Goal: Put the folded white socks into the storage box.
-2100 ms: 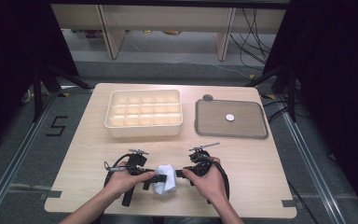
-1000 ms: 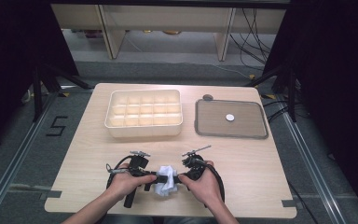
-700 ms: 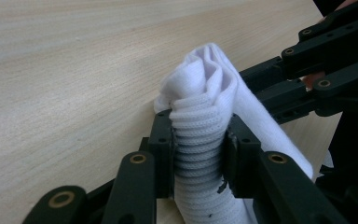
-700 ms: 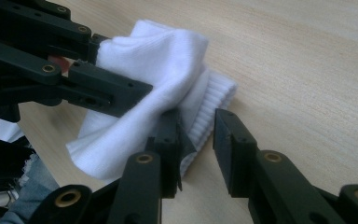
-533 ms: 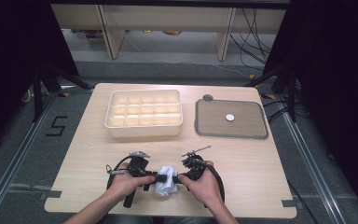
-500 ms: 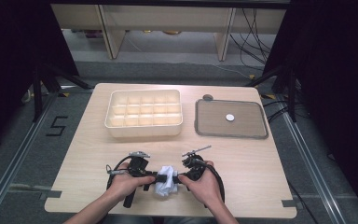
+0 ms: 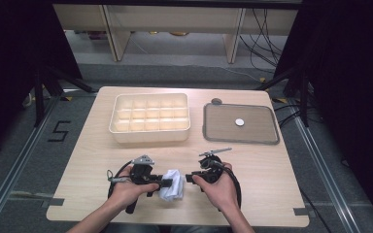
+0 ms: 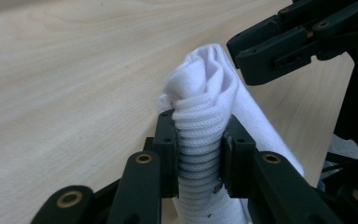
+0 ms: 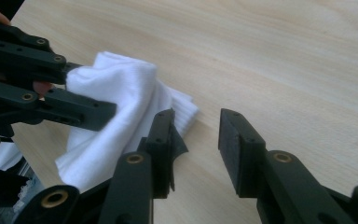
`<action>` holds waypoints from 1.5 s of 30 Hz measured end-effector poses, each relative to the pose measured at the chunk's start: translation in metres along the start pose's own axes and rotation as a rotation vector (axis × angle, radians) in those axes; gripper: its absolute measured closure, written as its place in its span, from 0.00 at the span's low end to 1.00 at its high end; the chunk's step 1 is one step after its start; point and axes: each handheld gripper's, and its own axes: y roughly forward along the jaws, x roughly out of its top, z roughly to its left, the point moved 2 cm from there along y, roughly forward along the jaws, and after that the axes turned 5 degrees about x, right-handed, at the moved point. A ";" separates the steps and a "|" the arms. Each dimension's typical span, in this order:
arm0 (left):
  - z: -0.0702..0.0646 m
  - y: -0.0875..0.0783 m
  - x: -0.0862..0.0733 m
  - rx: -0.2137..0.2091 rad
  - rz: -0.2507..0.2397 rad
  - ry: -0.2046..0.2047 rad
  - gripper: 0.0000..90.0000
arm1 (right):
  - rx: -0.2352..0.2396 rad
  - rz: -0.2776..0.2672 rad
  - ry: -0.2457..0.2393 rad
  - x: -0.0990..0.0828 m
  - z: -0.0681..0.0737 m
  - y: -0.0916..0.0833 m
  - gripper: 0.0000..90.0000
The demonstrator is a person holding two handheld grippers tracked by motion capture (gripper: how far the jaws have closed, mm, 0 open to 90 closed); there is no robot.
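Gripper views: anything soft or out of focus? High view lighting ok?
Left gripper view: white cloth sharp at the fingers, far table soft. Right gripper view: near fingers slightly blurred, wood grain readable. High view: table evenly lit, surroundings very dark, no glare on the grey tray.

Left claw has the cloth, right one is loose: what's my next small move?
Probably bring the right claw onto the free edge of the white cloth and close. Its jaws have just been opening with nothing between them, while the left claw pinches the bunched cloth above the table.
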 end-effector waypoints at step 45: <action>0.050 -0.068 0.031 0.275 -0.254 0.072 0.79 | -0.052 -0.118 0.082 -0.027 -0.043 -0.034 0.71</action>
